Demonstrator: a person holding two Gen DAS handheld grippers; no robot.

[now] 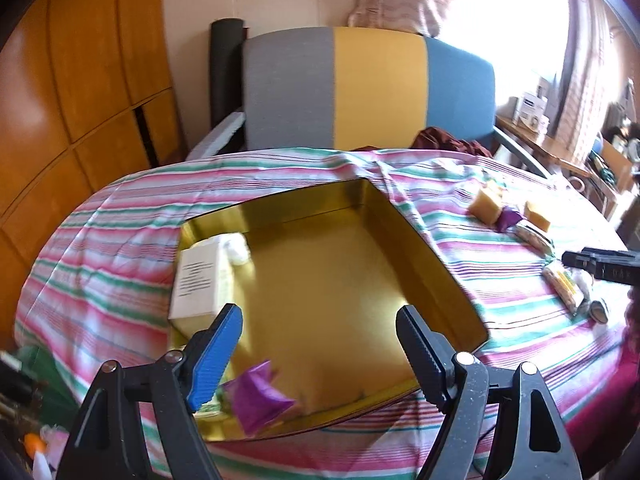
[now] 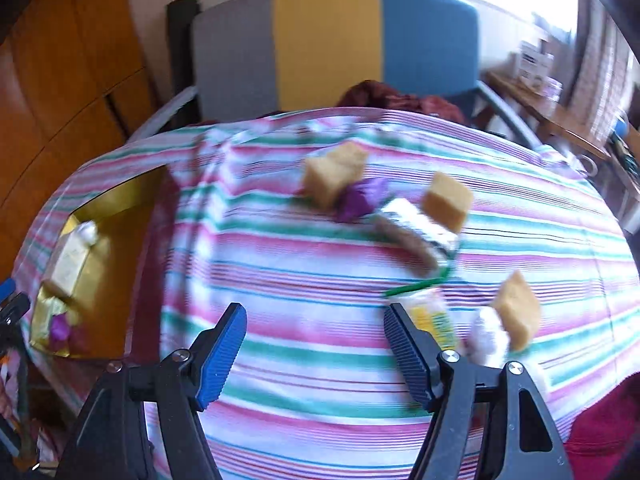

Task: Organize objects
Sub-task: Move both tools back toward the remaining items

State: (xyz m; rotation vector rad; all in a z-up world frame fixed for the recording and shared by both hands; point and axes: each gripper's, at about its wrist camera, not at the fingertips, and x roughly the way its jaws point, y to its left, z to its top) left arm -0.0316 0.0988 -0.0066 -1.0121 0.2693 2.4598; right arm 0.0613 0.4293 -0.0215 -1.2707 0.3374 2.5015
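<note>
Gold tin (image 1: 332,272), lid off, lying on the striped cloth (image 1: 120,216) toward the table's left edge. Inside, against the tin's left wall: a white box (image 1: 198,280) with a small white wad (image 1: 238,250) at its far end; in the near left corner, a purple wrapper (image 1: 260,400). Left gripper (image 1: 320,344) above the tin's near edge, jaws spread wide, nothing between them. On the cloth to the right of the tin: tan blocks (image 2: 334,176), another purple wrapper (image 2: 360,198), a silver packet (image 2: 420,222), a yellow-and-green packet (image 2: 434,316). Right gripper (image 2: 316,344) over bare cloth, jaws likewise spread and holding nothing. Striped chair (image 2: 332,44) behind the table.
</note>
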